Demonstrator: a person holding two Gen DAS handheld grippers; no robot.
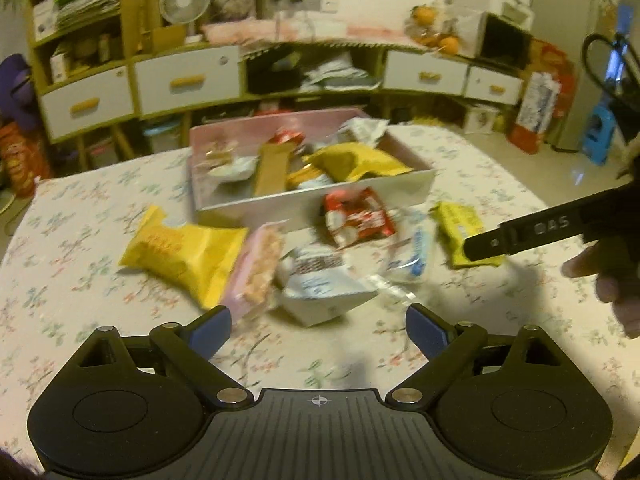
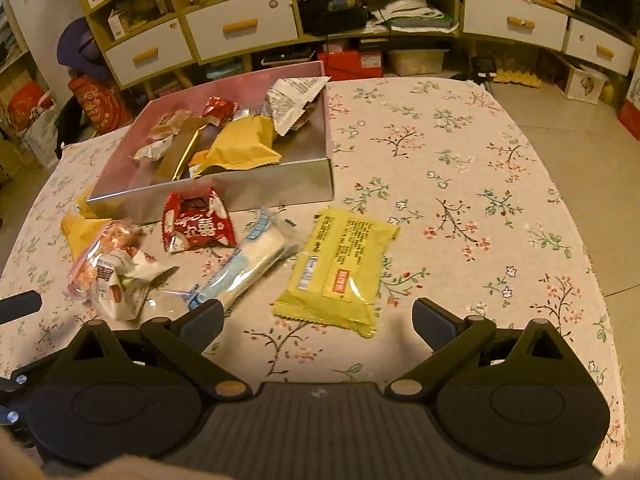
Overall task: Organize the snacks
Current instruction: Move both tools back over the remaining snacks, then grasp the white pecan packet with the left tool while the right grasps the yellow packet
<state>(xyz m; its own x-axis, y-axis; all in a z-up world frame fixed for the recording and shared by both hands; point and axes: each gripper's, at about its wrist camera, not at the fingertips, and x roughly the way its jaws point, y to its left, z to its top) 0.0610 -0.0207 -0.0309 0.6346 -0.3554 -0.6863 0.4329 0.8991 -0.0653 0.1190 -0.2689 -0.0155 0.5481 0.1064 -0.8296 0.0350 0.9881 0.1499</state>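
A pink box (image 1: 312, 204) (image 2: 280, 188) holding several snack packs stands mid-table. In front of it lie loose snacks: a big yellow pack (image 1: 180, 254), a pink clear pack (image 1: 258, 272) (image 2: 104, 252), a white crumpled pack (image 1: 324, 284) (image 2: 124, 284), a red pack (image 1: 356, 218) (image 2: 198, 222), a clear blue-white pack (image 1: 412, 252) (image 2: 248, 268) and a yellow-green pack (image 1: 460, 232) (image 2: 340, 270). My left gripper (image 1: 318, 326) is open and empty, just short of the white pack. My right gripper (image 2: 318, 320) is open and empty, just short of the yellow-green pack. It also shows in the left wrist view (image 1: 532, 234).
The table has a floral cloth (image 2: 460, 184). Behind it stand shelves with white drawers (image 1: 188, 80) (image 2: 240, 26). The floor (image 2: 580, 128) lies to the right of the table.
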